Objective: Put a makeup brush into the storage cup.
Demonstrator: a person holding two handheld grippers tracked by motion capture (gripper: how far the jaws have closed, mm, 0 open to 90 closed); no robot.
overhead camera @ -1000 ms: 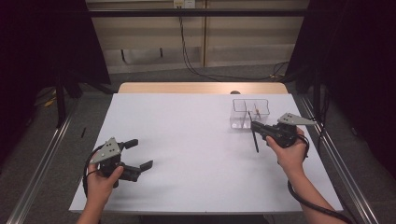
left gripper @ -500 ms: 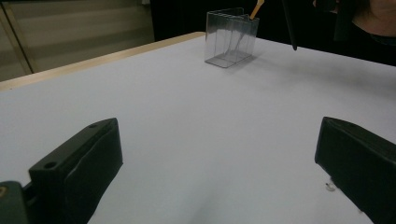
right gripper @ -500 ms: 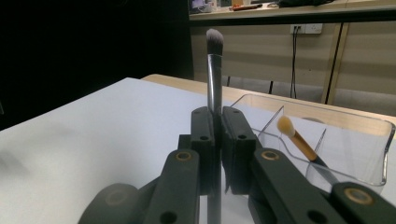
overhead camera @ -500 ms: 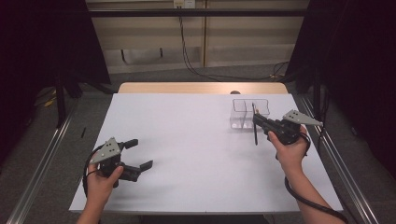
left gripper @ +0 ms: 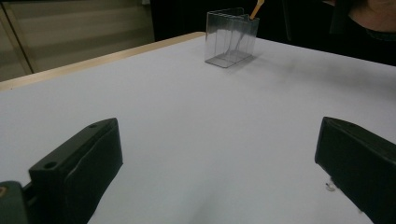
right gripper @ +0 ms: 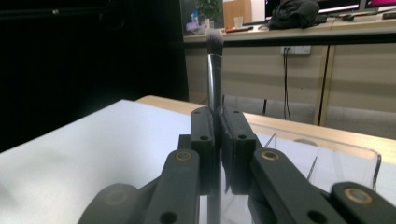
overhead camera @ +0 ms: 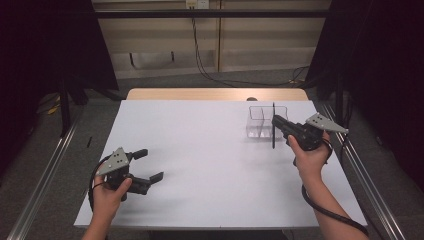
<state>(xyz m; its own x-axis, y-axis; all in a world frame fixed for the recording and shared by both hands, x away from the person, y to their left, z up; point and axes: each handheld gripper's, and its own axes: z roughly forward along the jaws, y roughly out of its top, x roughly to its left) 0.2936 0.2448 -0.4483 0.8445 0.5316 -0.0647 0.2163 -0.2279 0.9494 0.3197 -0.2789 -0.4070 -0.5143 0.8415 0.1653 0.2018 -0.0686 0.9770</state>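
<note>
The right hand-held gripper (overhead camera: 276, 123) is positioned at the right side of the white desk (overhead camera: 210, 150), just beside the clear plastic compartmented container (overhead camera: 261, 121). Its jaws are closed on the slim dark-handled make-up brush (overhead camera: 273, 125), which is clamped at mid-length. In the right gripper view, the brush (right gripper: 214, 74) is held upright between the two black jaws, with its soft grey bristle tip uppermost and its metallic ferrule directly beneath the tip. In the high view, the brush is seen as a thin dark vertical line that crosses the right edge of the container; whether its lower end is in contact with the desk cannot be determined. The container is located near the far right corner of the desk, close to the bare wooden strip (overhead camera: 215, 94) along the far edge. In the left gripper view, the container (left gripper: 231, 37) is seen to be transparent, and an orange-tipped stick (left gripper: 256, 9) is seen leaning at its far side.

The left hand-held gripper (overhead camera: 149, 165) is held low over the near left part of the desk, well apart from the container and the brush. Its jaws are spread wide, and nothing is located between them. In the left gripper view, only bare white desk surface is seen between the two black jaws.

A black cable (overhead camera: 325, 210) is trailed from the right hand-held gripper along the person's forearm.
</note>
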